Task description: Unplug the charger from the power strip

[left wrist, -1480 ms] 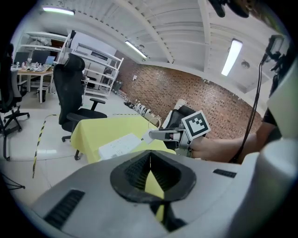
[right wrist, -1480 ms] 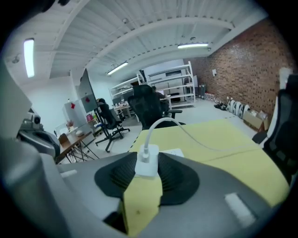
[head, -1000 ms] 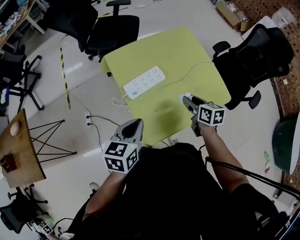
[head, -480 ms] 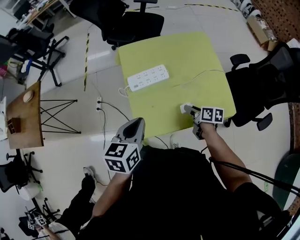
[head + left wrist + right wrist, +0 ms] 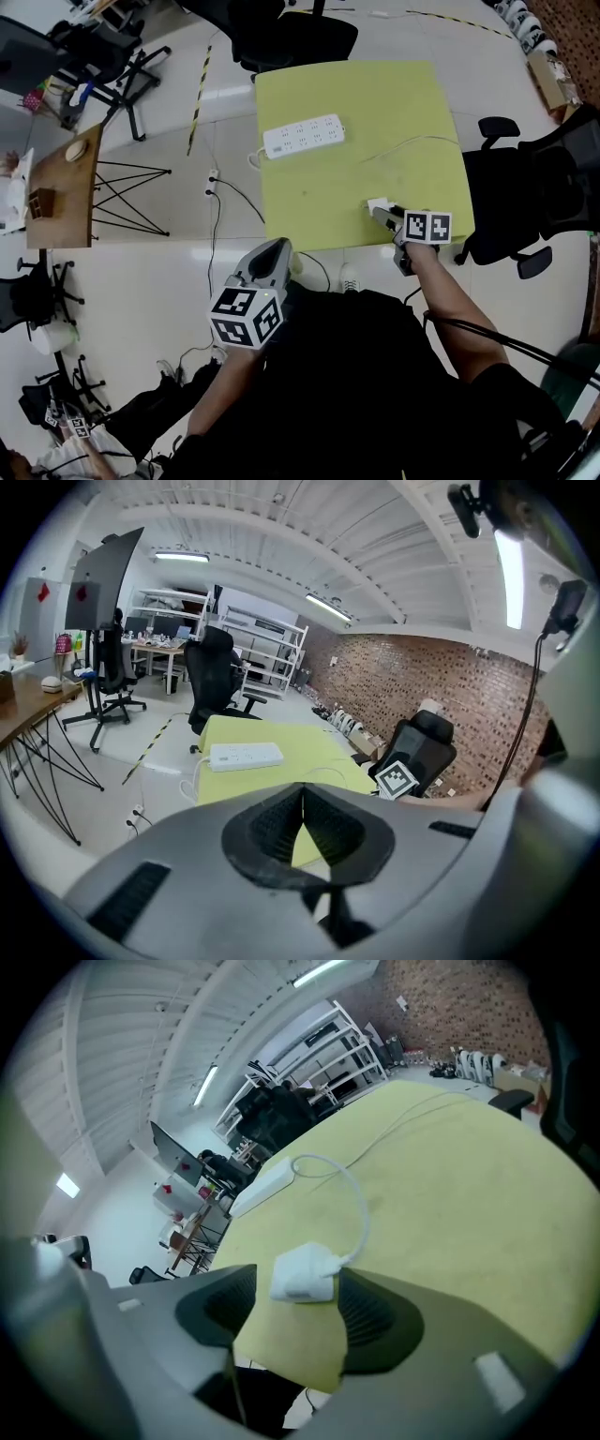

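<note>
The white charger [image 5: 377, 202] lies on the yellow table [image 5: 347, 94] near its front edge, unplugged, and its thin white cable [image 5: 412, 145] trails away across the top. My right gripper [image 5: 382, 210] is around it with its jaws opening. In the right gripper view the charger [image 5: 305, 1274] sits between the pads, the left pad clearly apart from it. The white power strip [image 5: 303, 136] lies at the table's far left, also visible in the left gripper view [image 5: 246, 756]. My left gripper [image 5: 277, 247] hangs off the table before its front edge, shut and empty.
Black office chairs stand right of the table [image 5: 534, 192] and behind it [image 5: 291, 37]. A wooden side table on black legs [image 5: 61, 192] is at the left. A floor socket with cables [image 5: 213, 180] lies beside the yellow table.
My right gripper has come down toward the table's front edge with the charger, and its jaws have spread off it. The left gripper stays shut in front of me.
</note>
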Tool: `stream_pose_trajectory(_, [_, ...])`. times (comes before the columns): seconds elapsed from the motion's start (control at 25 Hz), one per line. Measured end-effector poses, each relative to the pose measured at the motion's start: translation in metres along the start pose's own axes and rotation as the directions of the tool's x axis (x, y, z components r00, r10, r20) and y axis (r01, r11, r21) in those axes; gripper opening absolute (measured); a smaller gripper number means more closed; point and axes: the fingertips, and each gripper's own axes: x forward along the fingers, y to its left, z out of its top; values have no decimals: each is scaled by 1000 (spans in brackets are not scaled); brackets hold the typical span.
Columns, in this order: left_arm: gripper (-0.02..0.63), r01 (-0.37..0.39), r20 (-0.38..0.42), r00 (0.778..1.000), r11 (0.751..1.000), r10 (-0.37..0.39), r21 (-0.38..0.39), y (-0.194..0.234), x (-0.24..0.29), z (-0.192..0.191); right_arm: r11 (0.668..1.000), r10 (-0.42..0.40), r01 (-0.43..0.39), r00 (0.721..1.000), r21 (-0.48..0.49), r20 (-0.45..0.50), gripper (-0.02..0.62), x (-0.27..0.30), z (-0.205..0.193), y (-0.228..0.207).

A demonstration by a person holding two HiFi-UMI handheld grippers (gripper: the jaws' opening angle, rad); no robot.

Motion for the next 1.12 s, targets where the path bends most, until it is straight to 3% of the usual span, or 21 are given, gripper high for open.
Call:
stream_pose_trajectory(0.16, [8,-26,9,1000,1000,26,3,2,-11,-2,999,-37,37,999,10,11,276,-9,-8,-6])
stream_pose_trajectory(0.48, [8,36,5,999,997,-36,66,6,-39,-2,989,-121,108,982,97,141,254,-47,-13,0])
stream_pose_trajectory(0.56, [8,58,6,998,995,-59,75,10,-49,-3,992,-92,74,977,99,193,186,-55,-14,26])
stream_pose_trajectory(0.64, [8,91,-4,996,992,-91,86,15,-55,-7,998,-27,14,967,54,253,58,-65,-10,65])
stream_pose_trajectory(0.72, [8,129,-22,992,987,-127,98,18,-59,-13,999,43,-43,952,-8,304,3,-77,-8,108])
stream_pose_trajectory(0.92, [8,236,-59,971,964,-230,123,21,-71,-27,980,153,-93,918,-177,365,2,-107,-25,206])
stream_pose_trajectory(1.04, [8,327,-111,943,936,-315,126,11,-78,-47,953,206,-116,924,-280,321,2,-111,-55,261])
stream_pose_trajectory(1.12, [8,385,-158,917,915,-366,118,2,-80,-67,943,193,-86,929,-322,317,2,-114,-75,285])
